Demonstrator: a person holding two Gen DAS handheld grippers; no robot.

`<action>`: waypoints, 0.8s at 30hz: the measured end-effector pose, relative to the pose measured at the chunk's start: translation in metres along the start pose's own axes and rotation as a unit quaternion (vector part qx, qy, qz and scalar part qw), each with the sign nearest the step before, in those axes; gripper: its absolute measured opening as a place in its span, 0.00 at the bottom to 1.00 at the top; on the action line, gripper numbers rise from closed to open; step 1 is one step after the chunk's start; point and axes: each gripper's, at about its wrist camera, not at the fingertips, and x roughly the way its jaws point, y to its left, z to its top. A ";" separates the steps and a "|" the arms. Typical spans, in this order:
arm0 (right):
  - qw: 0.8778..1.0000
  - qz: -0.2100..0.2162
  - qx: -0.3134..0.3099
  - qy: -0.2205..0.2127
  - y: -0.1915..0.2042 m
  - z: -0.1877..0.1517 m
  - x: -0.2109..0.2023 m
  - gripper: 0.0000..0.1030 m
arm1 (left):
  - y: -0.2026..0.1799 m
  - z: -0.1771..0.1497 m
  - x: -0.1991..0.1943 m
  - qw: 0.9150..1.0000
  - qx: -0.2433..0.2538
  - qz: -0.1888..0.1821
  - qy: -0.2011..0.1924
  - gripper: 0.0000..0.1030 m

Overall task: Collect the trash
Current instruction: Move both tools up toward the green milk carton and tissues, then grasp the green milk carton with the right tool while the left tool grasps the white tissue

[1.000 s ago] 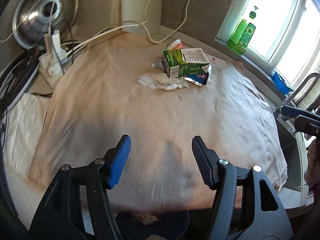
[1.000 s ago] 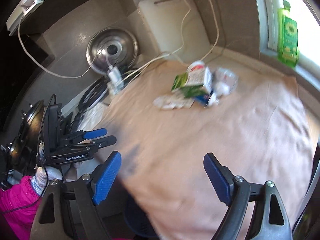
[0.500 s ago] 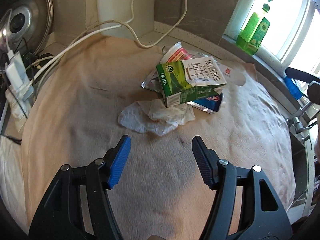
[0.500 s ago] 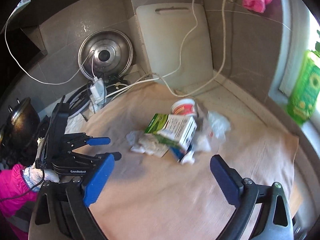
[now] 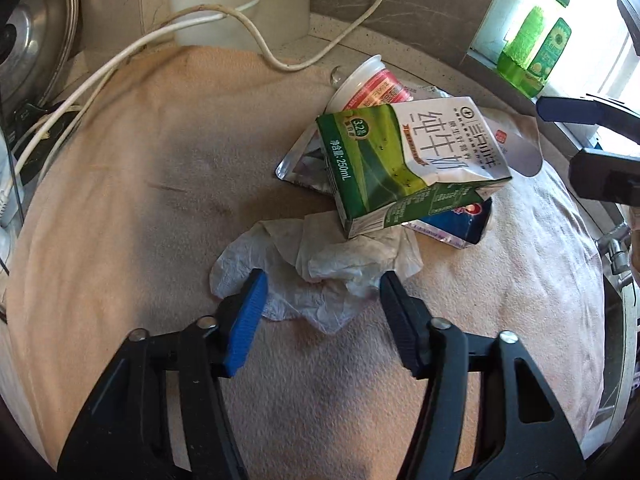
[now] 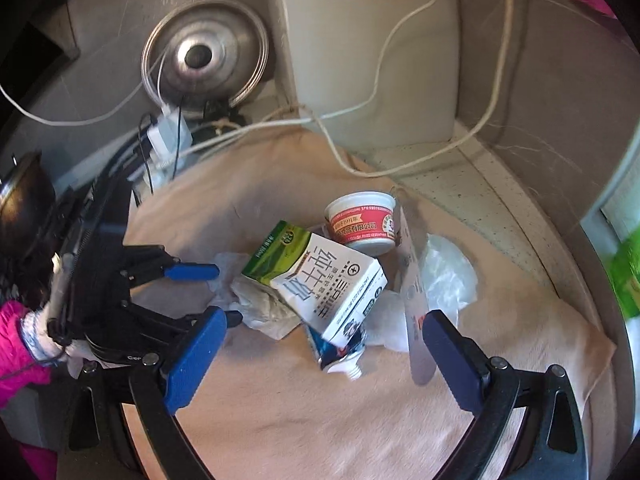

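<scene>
Trash pile: sits mid-cloth (image 5: 140, 208) on the surface, all pieces touching or overlapping.
- Carton (image 5: 404, 160), green and white, crushed, tilted on top of the pile; its underside is hidden.
- Tissue (image 5: 320, 268), crumpled, at the near edge, partly under the carton.
- Cup (image 6: 362, 220), red label, on its side behind the carton; in the left view only its rim and part of the label show.
- Blue wrapper (image 5: 456, 226), mostly buried under the carton, print unreadable.
- Foil pouch (image 5: 298, 164), one corner showing.
- Clear plastic (image 6: 448, 272), pale and hard to outline against the cloth.

Left tool (image 5: 320, 304): jaws apart, just been closing, the tissue's near edge between them; whether the pads press it is not clear (the tips hide the contact).
Right tool (image 6: 324, 340): jaws spread wide, just been opening, nothing gripped; the pile lies ahead of them.

Background: pot lid (image 6: 204, 52) and board (image 6: 372, 52) against the wall, cables (image 5: 240, 20) trailing over the cloth's far edge. Green bottle (image 5: 536, 52) at the window, washed out by glare. A pink sleeve (image 6: 16, 344), cut off at the frame edge.
</scene>
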 end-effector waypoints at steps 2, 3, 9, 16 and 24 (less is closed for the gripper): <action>1.000 -0.004 -0.019 0.005 0.000 0.005 0.008 0.97 | 0.004 0.002 0.003 1.000 -0.006 -0.006 -0.001 0.50; 1.000 -0.003 -0.026 0.007 -0.001 0.009 0.011 0.97 | 0.005 0.003 0.004 1.000 -0.008 -0.007 -0.002 0.45; 0.998 0.014 -0.053 0.018 -0.006 0.028 0.029 0.97 | 0.010 0.009 0.010 1.000 -0.013 -0.012 -0.007 0.11; 0.993 0.032 -0.097 0.059 0.005 0.033 0.057 0.97 | 0.020 0.008 0.006 0.999 -0.026 -0.022 -0.012 0.02; 0.981 -0.014 -0.172 0.091 0.027 0.026 0.073 0.78 | 0.030 0.006 -0.008 0.999 -0.026 -0.014 -0.022 0.00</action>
